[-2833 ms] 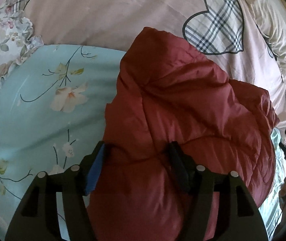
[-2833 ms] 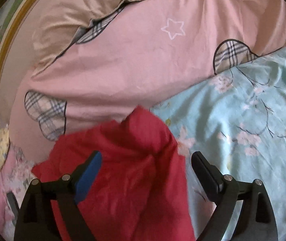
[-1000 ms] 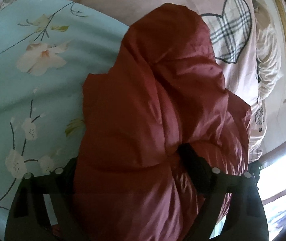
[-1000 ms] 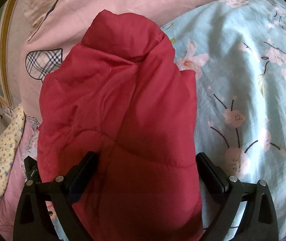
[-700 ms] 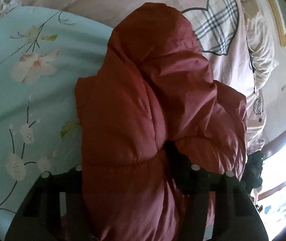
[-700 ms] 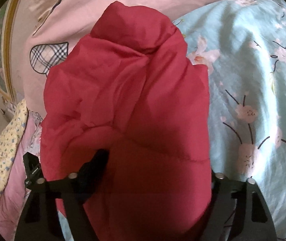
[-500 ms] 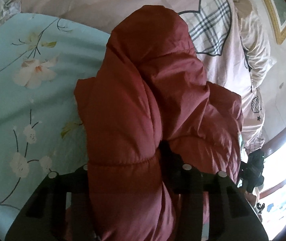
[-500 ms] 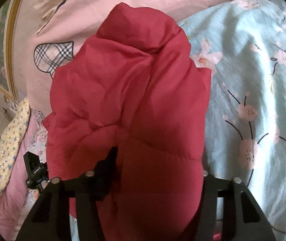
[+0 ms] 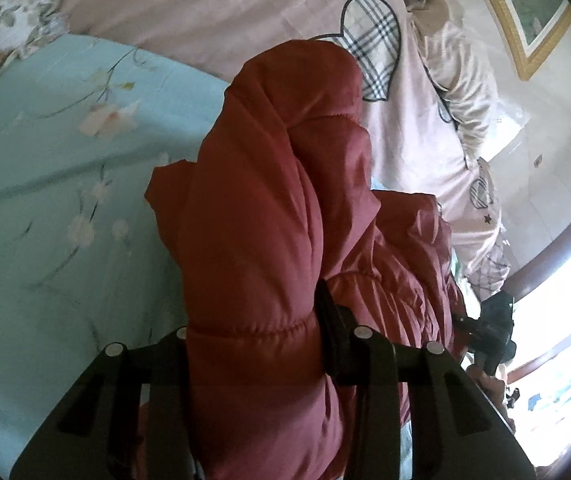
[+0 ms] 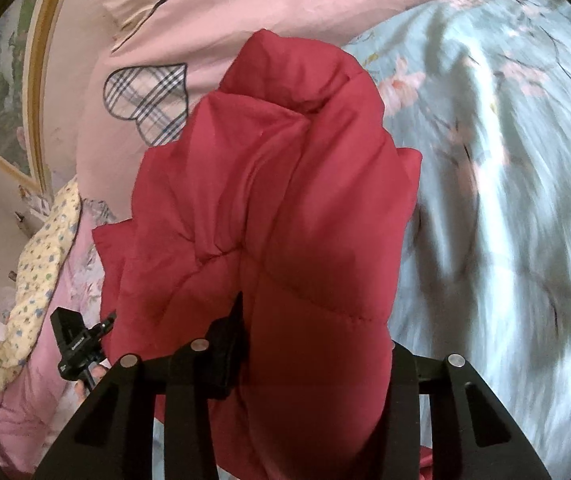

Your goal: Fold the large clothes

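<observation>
In the left wrist view the left gripper, wide open a second ago, is closing on the puffy red quilted jacket over the pale blue floral bedspread, while the right wrist view shows the right gripper likewise closing on the same jacket, so a two-handed lift for the fold has probably begun.

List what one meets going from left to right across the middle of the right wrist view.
Gold picture frame → pink quilt with plaid heart → red padded jacket → light blue floral sheet.
</observation>
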